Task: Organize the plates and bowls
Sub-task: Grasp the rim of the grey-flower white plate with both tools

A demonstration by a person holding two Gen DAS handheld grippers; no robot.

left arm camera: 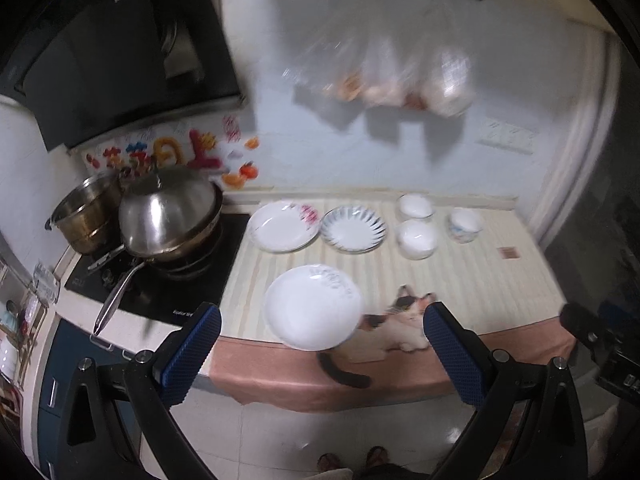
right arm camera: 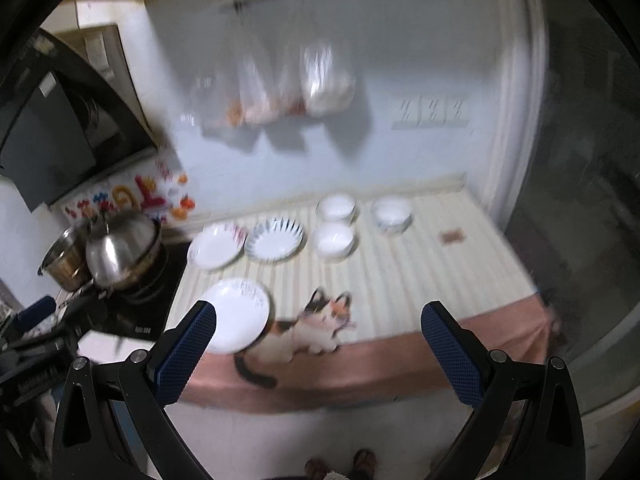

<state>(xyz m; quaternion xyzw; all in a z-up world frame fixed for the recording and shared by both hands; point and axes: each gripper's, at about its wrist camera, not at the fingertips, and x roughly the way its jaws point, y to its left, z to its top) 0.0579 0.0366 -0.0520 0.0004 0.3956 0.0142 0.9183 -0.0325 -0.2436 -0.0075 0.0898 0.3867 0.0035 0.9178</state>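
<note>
Pale blue wall backs a kitchen desk point(left arm camera: 480, 280) covered by a cream striped cloth with a pink front band and a printed calico cat point(left arm camera: 404, 320). Clear plastic bags point(left arm camera: 384, 76) hang from a wall rail above, blurred. At the left sits a black cooktop point(left arm camera: 176, 288) carrying a domed steel lid on a pan point(left arm camera: 172, 216) and a steel stockpot point(left arm camera: 86, 216) behind it, under a dark range hood point(left arm camera: 112, 48).

Left gripper point(left arm camera: 320, 344) hovers off the front edge of the desk, jaws spread wide, blue textured pads point(left arm camera: 192, 356) empty. Right gripper point(right arm camera: 318, 344) holds the same pose, wide apart and holding nothing, also short of the desk edge. The floor below shows pale tiles and a person's feet point(left arm camera: 352, 458).

Crockery, all glossy ceramic and round:
- White plate point(left arm camera: 314, 306) with a faint grey motif, nearest the front edge, beside the cat print.
- Plate with a red floral mark point(left arm camera: 282, 226), back row, next to the cooktop.
- Blue-rayed shallow plate point(left arm camera: 354, 230), just beside it.
- Two plain white bowls point(left arm camera: 416, 222), one behind the other, close together.
- Patterned bowl point(left arm camera: 466, 224), apart to their right.

Nothing is stacked; every piece rests separately on the cloth. Motion blur softens fine detail in the right wrist view.
</note>
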